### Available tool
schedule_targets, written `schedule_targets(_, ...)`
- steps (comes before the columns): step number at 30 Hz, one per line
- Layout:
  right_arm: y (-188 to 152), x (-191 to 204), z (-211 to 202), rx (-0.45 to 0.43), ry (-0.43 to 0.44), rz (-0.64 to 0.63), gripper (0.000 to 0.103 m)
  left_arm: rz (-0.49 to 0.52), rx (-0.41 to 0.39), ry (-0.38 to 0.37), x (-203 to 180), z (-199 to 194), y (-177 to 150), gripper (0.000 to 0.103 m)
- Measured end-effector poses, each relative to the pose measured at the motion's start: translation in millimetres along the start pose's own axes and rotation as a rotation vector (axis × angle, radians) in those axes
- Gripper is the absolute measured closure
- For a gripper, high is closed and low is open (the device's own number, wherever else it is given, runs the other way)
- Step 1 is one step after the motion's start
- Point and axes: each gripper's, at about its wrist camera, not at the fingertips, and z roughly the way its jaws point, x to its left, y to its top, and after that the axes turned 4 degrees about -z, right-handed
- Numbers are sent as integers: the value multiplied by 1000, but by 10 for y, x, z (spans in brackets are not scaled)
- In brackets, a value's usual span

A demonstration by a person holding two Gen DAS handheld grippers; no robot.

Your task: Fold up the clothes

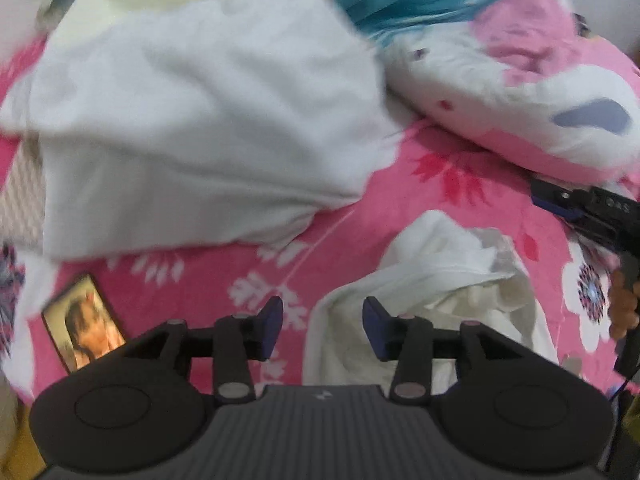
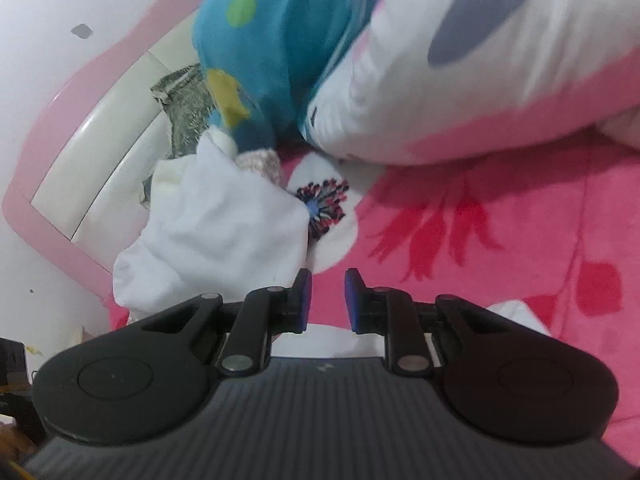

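A large white garment (image 1: 192,120) lies spread and rumpled on the pink flowered bedsheet (image 1: 420,184). A smaller crumpled white garment (image 1: 440,280) lies nearer, just ahead of my left gripper (image 1: 322,328). That gripper is open over the sheet, and its right pad stands at the small garment's left edge with nothing pinched. In the right wrist view my right gripper (image 2: 328,300) has its jaws a narrow gap apart, with only pink sheet (image 2: 500,240) showing between them. A white garment (image 2: 224,232) lies bunched just ahead and to its left. The right gripper (image 1: 552,196) also shows at the left view's right edge, with a hand (image 1: 624,304) on its handle.
A pink and white pillow (image 1: 520,92) lies at the back right, also big in the right wrist view (image 2: 480,80). Blue dotted bedding (image 2: 280,40) is piled beside it. A phone with a lit screen (image 1: 86,324) rests on the sheet at left. A pink-framed headboard (image 2: 80,120) stands behind.
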Motion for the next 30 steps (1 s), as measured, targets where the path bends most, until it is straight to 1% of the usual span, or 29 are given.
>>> schedule_targets(1,-19,-1,-50,13,-14,-11,85,31,-1,-21,-65,-16,-16,55)
schedule_targets(3,-64,-3,-141,48,-47,-35,85,81,38,-72,-211,58,-37,55)
schedule_targets(4,-86,-4,-187,65,-64,-47,83,96,61,-74,-283,136,-49,55)
schedule_targets(5,-120,9,-195,90,-77,-69,82,111,75,-56,-343,218,-48,54)
schedule_targets(6,-158,25,-193,116,-90,-93,77,127,89,-39,-402,300,-47,53)
schedule_targets(7,-206,57,-183,146,-96,-126,71,143,100,-17,-461,381,-47,52)
schedule_targets(8,-258,93,-170,176,-100,-161,68,159,95,29,-507,449,-52,52)
schedule_targets(9,-309,135,-135,202,-111,-205,61,170,87,64,-512,504,-54,52)
schedule_targets(10,-361,178,-94,229,-125,-250,58,181,79,97,-516,558,-55,53)
schedule_targets(11,-413,222,-53,255,-139,-296,58,189,73,111,-511,600,-47,55)
schedule_targets(12,-465,265,-12,281,-152,-341,58,190,78,112,-488,637,-39,61)
schedule_targets(14,-493,279,70,298,-163,-359,62,191,90,108,-415,698,-10,75)
schedule_targets(15,-491,264,132,305,-159,-355,72,197,94,110,-379,708,2,89)
schedule_targets(16,-477,262,198,313,-180,-365,88,204,96,122,-353,728,11,91)
schedule_targets(17,-462,265,264,321,-210,-378,91,208,96,132,-327,743,20,94)
schedule_targets(20,-323,306,318,250,-241,-379,92,175,66,150,-247,670,39,95)
schedule_targets(21,-275,321,333,224,-250,-378,92,164,62,143,-222,639,36,94)
schedule_targets(24,-206,366,250,163,-209,-358,90,107,60,102,-118,573,12,91)
schedule_targets(25,-207,357,221,160,-200,-345,90,85,60,86,-80,554,1,85)
schedule_targets(28,-249,286,165,172,-195,-316,90,35,69,51,42,517,-49,80)
schedule_targets(29,-268,254,169,186,-194,-309,90,35,74,43,75,512,-68,77)
schedule_targets(30,-282,224,172,197,-190,-300,89,37,79,31,103,502,-83,71)
